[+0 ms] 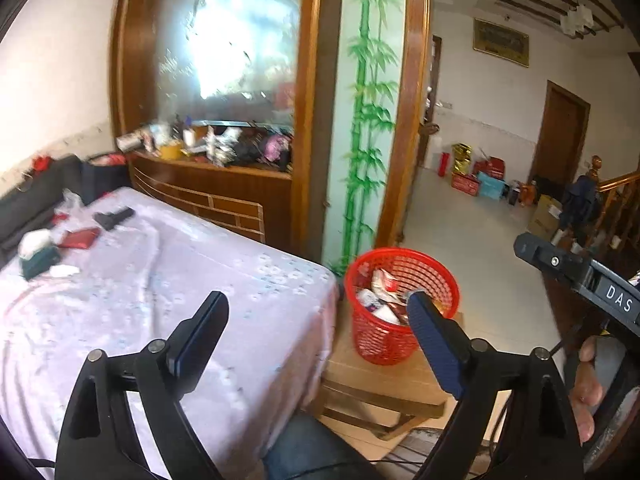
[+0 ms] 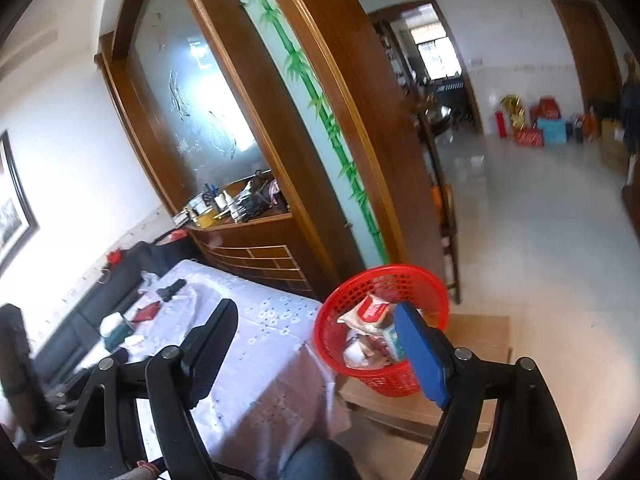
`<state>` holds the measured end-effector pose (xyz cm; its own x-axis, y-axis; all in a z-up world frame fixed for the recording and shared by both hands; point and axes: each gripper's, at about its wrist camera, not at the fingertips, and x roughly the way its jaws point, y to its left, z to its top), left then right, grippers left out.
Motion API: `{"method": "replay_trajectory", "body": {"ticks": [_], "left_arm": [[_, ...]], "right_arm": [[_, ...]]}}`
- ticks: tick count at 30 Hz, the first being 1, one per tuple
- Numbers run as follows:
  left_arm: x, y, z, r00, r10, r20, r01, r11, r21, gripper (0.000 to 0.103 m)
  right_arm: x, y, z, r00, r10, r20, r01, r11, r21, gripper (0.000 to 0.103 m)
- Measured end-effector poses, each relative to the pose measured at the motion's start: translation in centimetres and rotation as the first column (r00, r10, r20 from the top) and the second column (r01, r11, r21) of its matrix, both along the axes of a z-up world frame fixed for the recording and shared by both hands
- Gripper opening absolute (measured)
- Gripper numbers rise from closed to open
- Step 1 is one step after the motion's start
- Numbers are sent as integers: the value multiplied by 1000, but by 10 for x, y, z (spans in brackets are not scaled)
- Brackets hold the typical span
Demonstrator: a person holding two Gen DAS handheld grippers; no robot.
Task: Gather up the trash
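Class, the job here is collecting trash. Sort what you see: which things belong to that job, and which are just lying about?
Job:
- red plastic mesh basket
- crumpled wrappers inside it
- white crumpled tissue on the tablecloth

Lying about:
- flat red wallet
- black handheld device
- cluttered wooden cabinet shelf

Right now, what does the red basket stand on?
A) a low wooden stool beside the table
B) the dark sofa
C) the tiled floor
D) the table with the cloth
A: the red basket rests on a low wooden stool next to the cloth-covered table.

Upright red basket (image 1: 401, 305) full of wrappers (image 2: 370, 312)
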<state>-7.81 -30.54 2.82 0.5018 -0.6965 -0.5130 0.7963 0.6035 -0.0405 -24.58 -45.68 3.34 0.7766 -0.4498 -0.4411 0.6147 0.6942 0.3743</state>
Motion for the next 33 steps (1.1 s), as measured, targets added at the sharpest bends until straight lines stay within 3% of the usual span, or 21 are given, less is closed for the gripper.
{"method": "replay_trajectory", "body": {"ticks": [11,33], "left_arm": [[-16,32,16,998,46,38,-45,999,-17,95],[-24,25,11,999,27,40,-28,1000,11,95]], "right_arm": [[-12,31,3,999,-18,-27,17,1000,-19,87],[-16,28,4,998,-39,-47,38,999,-19,87]]}}
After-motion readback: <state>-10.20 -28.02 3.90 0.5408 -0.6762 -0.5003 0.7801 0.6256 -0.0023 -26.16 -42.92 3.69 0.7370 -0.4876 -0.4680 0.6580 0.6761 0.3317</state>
